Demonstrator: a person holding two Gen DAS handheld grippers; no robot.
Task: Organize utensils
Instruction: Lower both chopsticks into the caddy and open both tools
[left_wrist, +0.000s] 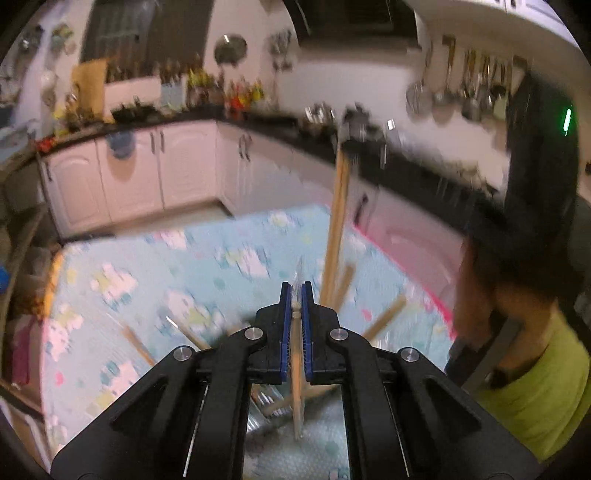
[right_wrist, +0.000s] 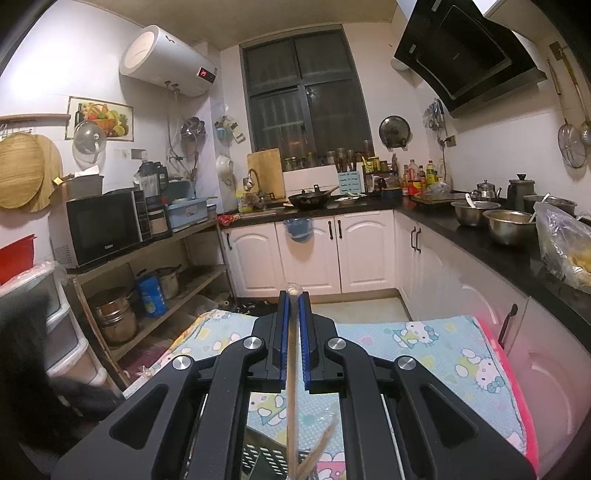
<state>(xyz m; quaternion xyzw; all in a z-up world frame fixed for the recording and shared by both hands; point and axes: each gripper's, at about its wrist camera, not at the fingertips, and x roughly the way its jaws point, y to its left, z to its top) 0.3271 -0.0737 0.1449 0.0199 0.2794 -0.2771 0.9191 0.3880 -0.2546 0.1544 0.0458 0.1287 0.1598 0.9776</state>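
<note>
Over the cartoon cloth (right_wrist: 424, 343), each claw pinches a pale chopstick (right_wrist: 293, 387).

Left wrist view: camera sits behind the left gripper (left_wrist: 296, 291), looking forward and down along its fingers onto the table (left_wrist: 155, 266), close above it. Frame blurred. Far: cabinets (left_wrist: 129, 177) and counter; a person (left_wrist: 524, 332) near right.

Right wrist view: camera behind the right gripper (right_wrist: 294, 301), aimed more level across the table (right_wrist: 424, 343) toward the far window (right_wrist: 306, 99); sharp.

Shared: the patterned table, white cabinets (right_wrist: 310, 251), far counter.
</note>
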